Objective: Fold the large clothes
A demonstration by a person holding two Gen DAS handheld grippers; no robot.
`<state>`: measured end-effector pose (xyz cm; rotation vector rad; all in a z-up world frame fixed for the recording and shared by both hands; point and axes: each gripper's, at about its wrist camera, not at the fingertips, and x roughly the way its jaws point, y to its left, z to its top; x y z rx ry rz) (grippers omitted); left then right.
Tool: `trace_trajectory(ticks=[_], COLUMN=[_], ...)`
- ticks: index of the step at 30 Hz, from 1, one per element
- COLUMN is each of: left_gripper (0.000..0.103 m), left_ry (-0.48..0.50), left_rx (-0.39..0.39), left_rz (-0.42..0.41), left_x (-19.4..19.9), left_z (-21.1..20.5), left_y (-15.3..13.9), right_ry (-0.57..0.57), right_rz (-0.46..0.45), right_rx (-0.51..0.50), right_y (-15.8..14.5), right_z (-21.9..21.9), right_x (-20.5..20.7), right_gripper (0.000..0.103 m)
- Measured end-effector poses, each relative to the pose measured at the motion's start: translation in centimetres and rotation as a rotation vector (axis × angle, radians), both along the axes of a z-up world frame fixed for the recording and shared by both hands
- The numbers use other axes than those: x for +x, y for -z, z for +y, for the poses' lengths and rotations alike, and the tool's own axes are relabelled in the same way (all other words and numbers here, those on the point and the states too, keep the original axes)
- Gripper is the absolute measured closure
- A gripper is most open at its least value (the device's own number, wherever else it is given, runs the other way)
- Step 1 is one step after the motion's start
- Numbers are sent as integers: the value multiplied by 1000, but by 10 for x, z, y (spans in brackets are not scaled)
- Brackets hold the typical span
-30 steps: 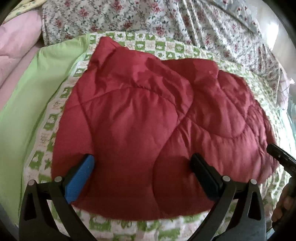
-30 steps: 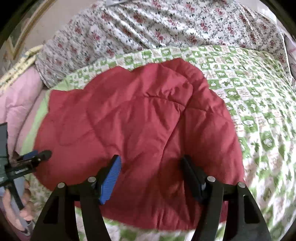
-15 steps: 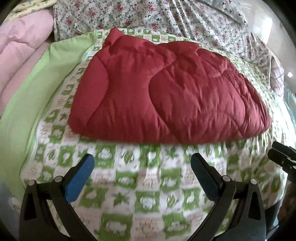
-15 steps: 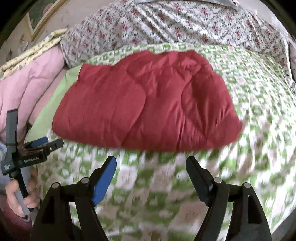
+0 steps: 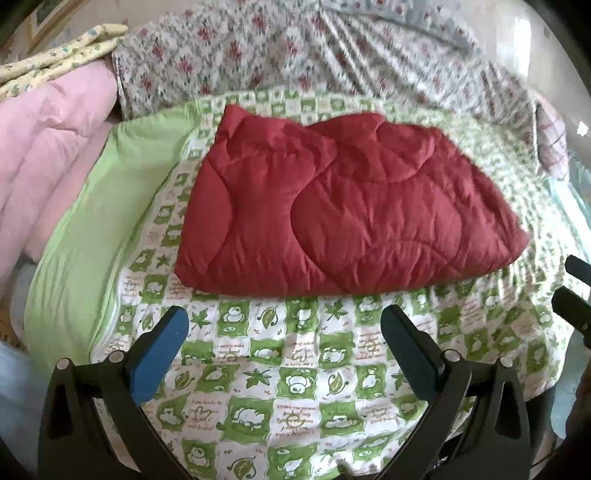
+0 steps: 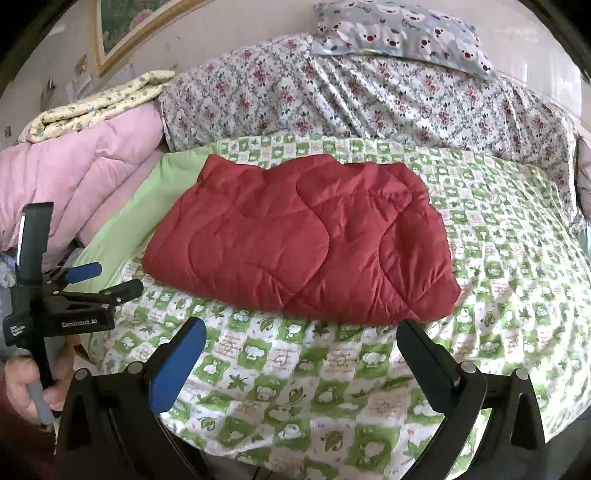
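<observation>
While both point downward, left tool (image 5: 282, 332) gapes empty, right tool (image 6: 301, 345) widens near red quilt (image 6: 299, 240).

bed (image 6: 517, 258) | wall (image 6: 240, 40) with framed picture (image 6: 122, 33), perhaps | daylight

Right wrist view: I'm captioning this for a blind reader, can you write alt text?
A folded red quilted blanket lies on a green-and-white checked bed cover. The right gripper, jaws opening and empty, hangs near the bed's edge; at far left a hand holds the left gripper. Pink bedding, a floral sheet and a pillow lie behind.
</observation>
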<state>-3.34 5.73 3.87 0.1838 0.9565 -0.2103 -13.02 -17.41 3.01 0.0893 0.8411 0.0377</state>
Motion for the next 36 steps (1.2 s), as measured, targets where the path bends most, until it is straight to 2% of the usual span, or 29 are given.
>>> trace_trajectory(ticks=[3, 6, 9, 17, 31, 36], left_gripper=[0, 0, 0, 0, 0, 0], left_ry=[-13, -17, -15, -11, -18, -19], left_rx=[36, 76, 78, 115, 109, 84], left_rz=[22, 51, 85, 75, 73, 72], left_x=[6, 14, 24, 40, 57, 63], left_z=[-9, -17, -21, -27, -25, -24], left_y=[6, 12, 16, 11, 9, 7], right_ry=[7, 9, 2, 2, -10, -10], right_rz=[46, 69, 89, 116, 136, 145], right_rx=[44, 38, 42, 40, 32, 36], right_y=[10, 15, 18, 17, 18, 19], right_z=[-3, -2, 0, -1, -2, -3], right_x=[13, 20, 28, 52, 84, 93], right_gripper=[0, 0, 0, 0, 0, 0])
